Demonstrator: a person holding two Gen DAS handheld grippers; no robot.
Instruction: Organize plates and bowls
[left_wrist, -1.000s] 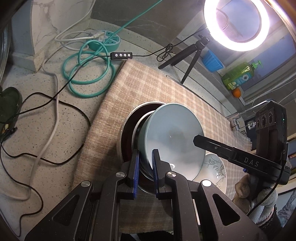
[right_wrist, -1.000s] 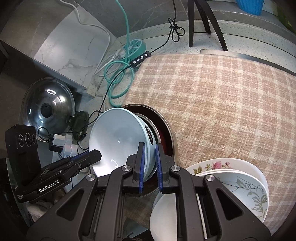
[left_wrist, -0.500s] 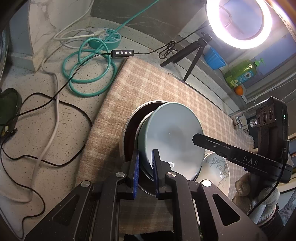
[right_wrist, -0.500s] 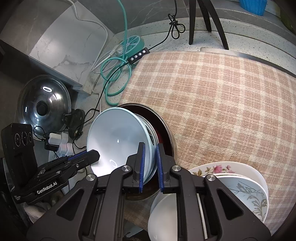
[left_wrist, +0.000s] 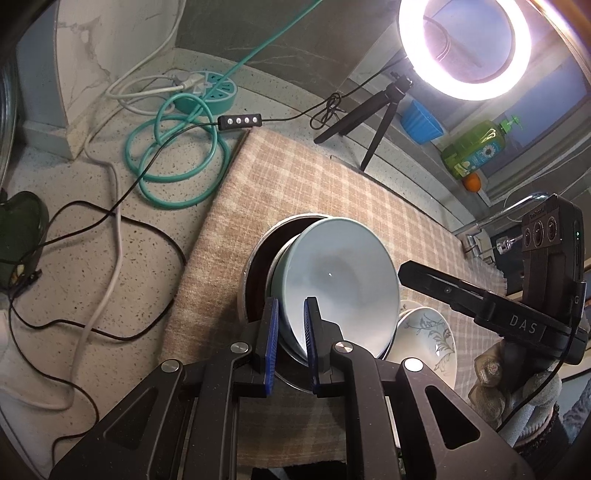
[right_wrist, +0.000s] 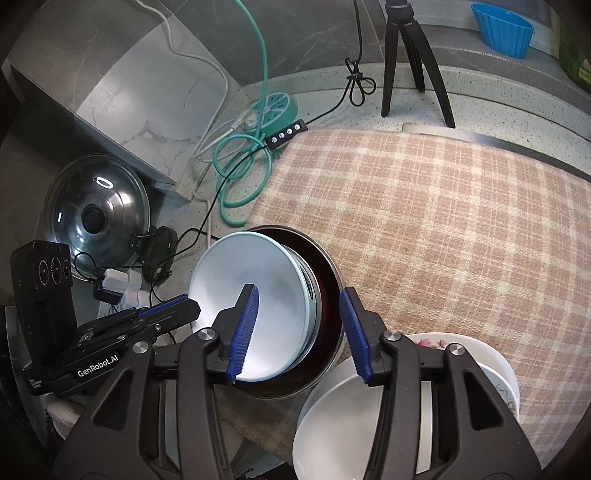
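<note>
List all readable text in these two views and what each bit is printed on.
"DAS": white letters on the side of the right gripper, seen in the left wrist view.
"GenRobot.AI": white lettering on the body of the left gripper, seen in the right wrist view.
Small print under "GenRobot.AI": too small to read.
Label on the green soap bottle: blurred, unreadable.
Small marking on the right gripper's camera block: too small to read.

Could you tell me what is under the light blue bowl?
The light blue bowl sits tilted inside a metal bowl with a dark inside, with a striped dish edge just beneath it. How many dishes lie beneath is hidden.
</note>
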